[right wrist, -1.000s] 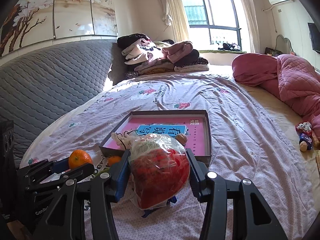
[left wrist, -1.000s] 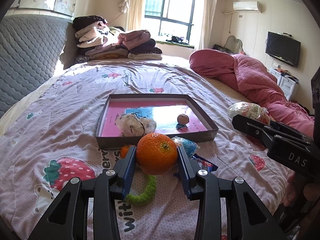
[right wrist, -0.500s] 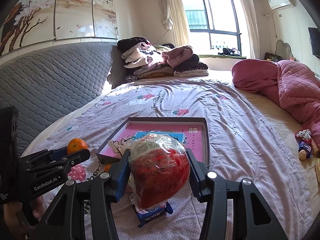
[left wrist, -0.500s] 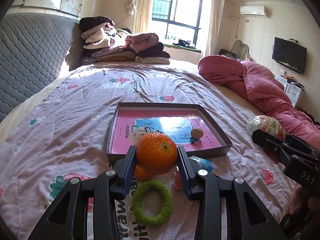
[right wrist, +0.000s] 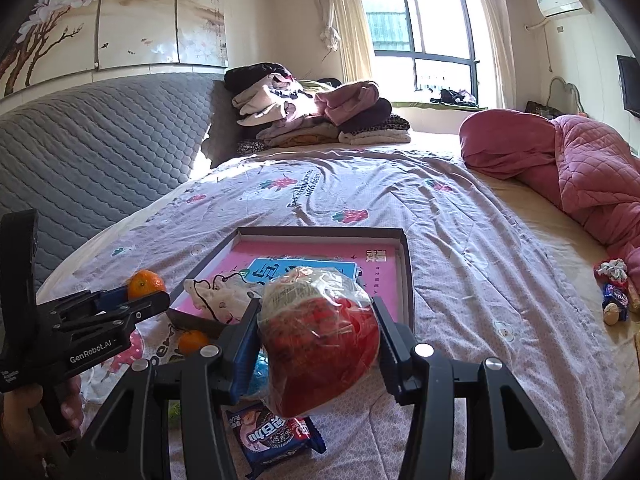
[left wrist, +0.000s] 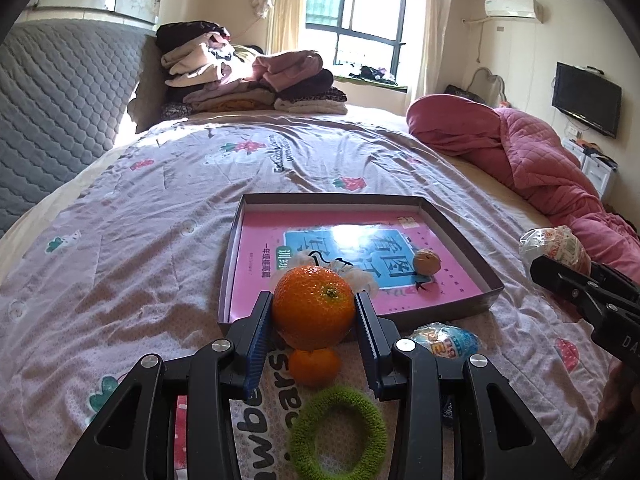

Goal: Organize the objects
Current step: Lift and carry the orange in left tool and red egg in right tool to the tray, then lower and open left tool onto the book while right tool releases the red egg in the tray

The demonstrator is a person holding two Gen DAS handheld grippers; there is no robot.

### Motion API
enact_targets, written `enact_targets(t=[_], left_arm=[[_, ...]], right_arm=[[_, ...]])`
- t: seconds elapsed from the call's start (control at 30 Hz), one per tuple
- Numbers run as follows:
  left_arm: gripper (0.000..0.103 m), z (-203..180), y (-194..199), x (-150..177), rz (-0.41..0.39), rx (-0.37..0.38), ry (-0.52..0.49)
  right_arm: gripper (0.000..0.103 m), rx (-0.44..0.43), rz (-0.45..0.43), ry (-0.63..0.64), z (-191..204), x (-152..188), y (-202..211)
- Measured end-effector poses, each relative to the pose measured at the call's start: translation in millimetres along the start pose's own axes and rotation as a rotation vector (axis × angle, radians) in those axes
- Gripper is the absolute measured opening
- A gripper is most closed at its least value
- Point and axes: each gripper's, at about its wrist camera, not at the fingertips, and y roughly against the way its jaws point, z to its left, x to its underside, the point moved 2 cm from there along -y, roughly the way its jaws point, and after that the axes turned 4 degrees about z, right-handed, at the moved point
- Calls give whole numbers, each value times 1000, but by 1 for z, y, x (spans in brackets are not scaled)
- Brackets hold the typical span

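My left gripper (left wrist: 314, 312) is shut on a large orange (left wrist: 313, 306), held above the near edge of a shallow grey box (left wrist: 460, 232) with a pink card floor. My right gripper (right wrist: 316, 330) is shut on a clear bag of red snacks (right wrist: 320, 344), just short of the same box (right wrist: 406, 264). Inside the box lie a white crumpled bag (left wrist: 360, 278) and a walnut (left wrist: 427, 262). On the bedspread before the box lie a small orange (left wrist: 314, 366), a green fuzzy ring (left wrist: 338, 434), a blue-wrapped snack (left wrist: 444, 340) and a blue biscuit pack (right wrist: 274, 436).
Folded clothes (left wrist: 248, 76) are stacked at the head of the bed by a grey quilted headboard (left wrist: 56, 92). A pink quilt (left wrist: 532, 160) is bunched along the right side. Small items (right wrist: 614, 296) lie near the right edge. A hand (right wrist: 24, 412) holds the left gripper.
Both grippers have drawn back from the box with their loads. The green ring and small orange now show fully below the left gripper, and the biscuit pack shows under the right one.
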Motion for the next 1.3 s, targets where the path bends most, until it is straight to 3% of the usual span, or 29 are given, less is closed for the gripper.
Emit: enact_targets(t=[1.3], left_arm=[[41,20,-88,-14,111,20,14]], right_arm=[[51,99,164,39,-14,1,-109]])
